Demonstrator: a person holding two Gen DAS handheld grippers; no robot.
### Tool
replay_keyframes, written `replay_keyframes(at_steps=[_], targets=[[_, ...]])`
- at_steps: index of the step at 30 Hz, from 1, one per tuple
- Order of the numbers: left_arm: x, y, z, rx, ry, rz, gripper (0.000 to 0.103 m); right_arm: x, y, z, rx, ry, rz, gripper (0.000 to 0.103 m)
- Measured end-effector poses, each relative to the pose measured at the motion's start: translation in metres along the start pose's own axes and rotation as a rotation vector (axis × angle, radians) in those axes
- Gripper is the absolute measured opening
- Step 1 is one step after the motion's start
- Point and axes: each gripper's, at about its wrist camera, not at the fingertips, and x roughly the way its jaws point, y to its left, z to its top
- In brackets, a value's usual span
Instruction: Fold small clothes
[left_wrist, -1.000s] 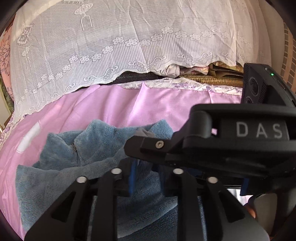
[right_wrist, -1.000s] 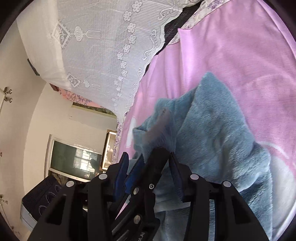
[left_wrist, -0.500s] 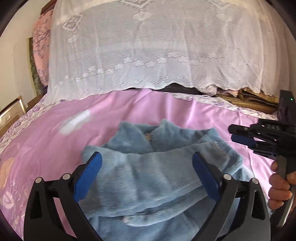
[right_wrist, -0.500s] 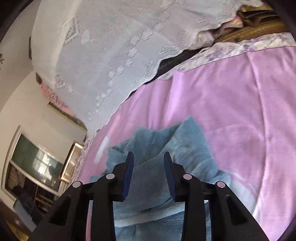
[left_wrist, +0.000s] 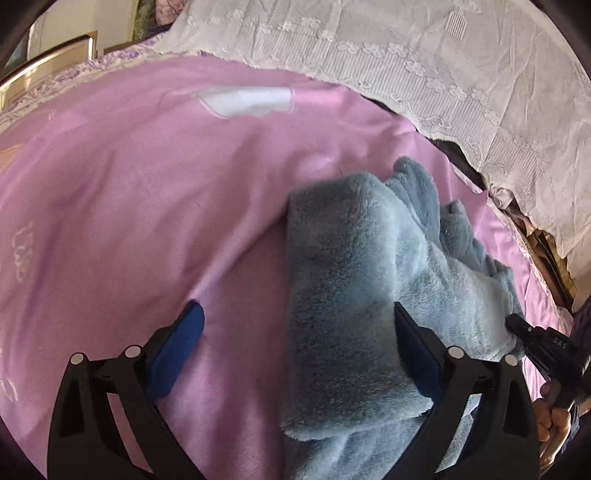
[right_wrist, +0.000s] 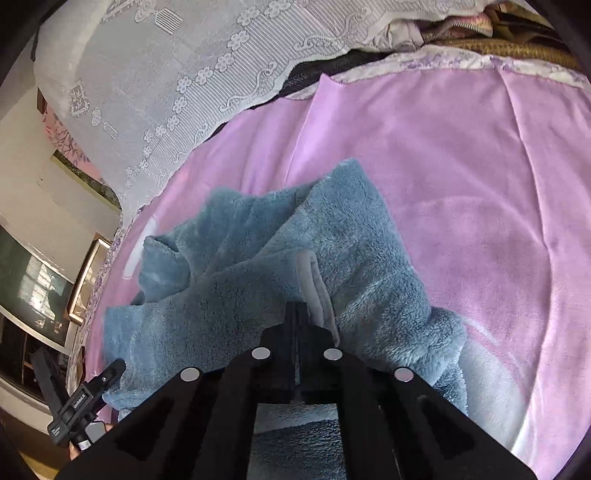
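Fleece garment (left_wrist: 351, 295), blue and thick-piled, lying in a partly folded heap on the pink bedsheet (left_wrist: 129, 184), which is my landmark throughout. Beyond the sheet's far edge hangs a white lace cover (left_wrist: 461, 74). I judge the fleece soft, light and limp: it should drape rather than hold a crease, and its bulk will spring a fold open unless pressed flat. The plush surface ought to grip well between my pads; the best holds are a hemmed edge or a doubled corner, not the loose middle.

Relative to the sheet, the garment sits toward its near side, with bare pink all round the far and outer margins. A pale grey binding strip (right_wrist: 314, 284) crosses the fleece just ahead of my right claw.

Left gripper (left_wrist: 295, 350): jaws spread wide, holding nothing. One blue pad (left_wrist: 181, 347) hovers over bare sheet just beside the garment's edge; the other lies over the fleece itself, so the edge runs between them.

Right gripper (right_wrist: 296, 314): jaws drawn fully together, tips against the fleece beside the grey strip. Whether a layer is pinched between them I cannot tell.
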Motion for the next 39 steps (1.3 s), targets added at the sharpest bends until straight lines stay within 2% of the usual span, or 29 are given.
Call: replay_keyframes(at_steps=[3,5,8,9,10,12,13,16,20,21,23,24,25,26,28,30,32,37,39], targets=[[-0.025,-0.01,0.014,0.033,-0.12,-0.006,0.095,-0.007,0.017,0.0,-0.045,-0.03,0.046,0.006],[-0.022,-0.026,0.027,0.086,-0.125,0.009,0.095,-0.003,0.022,0.0,-0.057,-0.012,0.068,0.012],[0.006,-0.037,0.038,0.141,-0.109,0.192,0.095,0.009,0.017,-0.002,-0.054,0.008,0.006,0.02],[0.021,-0.033,0.039,0.133,-0.07,0.243,0.095,0.016,0.011,-0.001,-0.043,0.022,-0.027,0.019],[0.036,-0.024,0.039,0.113,-0.012,0.258,0.097,0.022,0.004,-0.001,-0.025,0.042,-0.028,0.016],[0.053,-0.003,0.04,0.036,0.084,0.185,0.099,0.028,-0.008,0.0,0.023,0.064,0.012,0.008],[0.049,0.005,0.041,0.008,0.078,0.161,0.099,0.028,-0.011,0.0,0.038,0.064,0.015,0.006],[0.029,0.008,0.037,0.018,0.014,0.177,0.098,0.018,-0.008,-0.001,0.055,0.036,0.021,0.007],[-0.021,0.002,0.02,0.077,-0.088,0.101,0.097,0.002,0.02,-0.01,-0.043,0.014,0.032,0.02],[-0.026,-0.002,0.014,0.113,-0.092,0.105,0.097,0.0,0.026,-0.014,-0.062,0.019,0.036,0.023],[-0.018,-0.01,-0.001,0.194,-0.064,0.204,0.097,0.001,0.035,-0.024,-0.099,0.044,0.017,0.026],[-0.006,-0.01,-0.008,0.223,-0.027,0.269,0.099,0.005,0.037,-0.028,-0.12,0.063,-0.008,0.029],[0.004,-0.009,-0.012,0.23,0.019,0.276,0.099,0.009,0.037,-0.033,-0.137,0.083,-0.023,0.029],[0.007,-0.005,-0.012,0.211,0.04,0.254,0.099,0.011,0.035,-0.038,-0.14,0.089,-0.026,0.029],[-0.001,0.004,-0.011,0.153,0.025,0.211,0.099,0.001,0.028,-0.042,-0.1,0.069,-0.009,0.027],[-0.014,0.014,-0.017,0.103,0.008,0.174,0.099,-0.021,0.025,-0.045,-0.072,0.034,0.023,0.029],[-0.032,0.017,-0.029,0.086,-0.015,0.11,0.098,-0.043,0.023,-0.05,-0.088,-0.002,0.019,0.03],[-0.074,0.004,-0.083,0.178,-0.039,0.002,0.098,-0.071,0.004,-0.064,-0.06,-0.025,-0.003,0.032],[-0.087,-0.003,-0.106,0.217,-0.026,-0.073,0.098,-0.076,-0.004,-0.072,-0.039,-0.017,-0.003,0.034]])
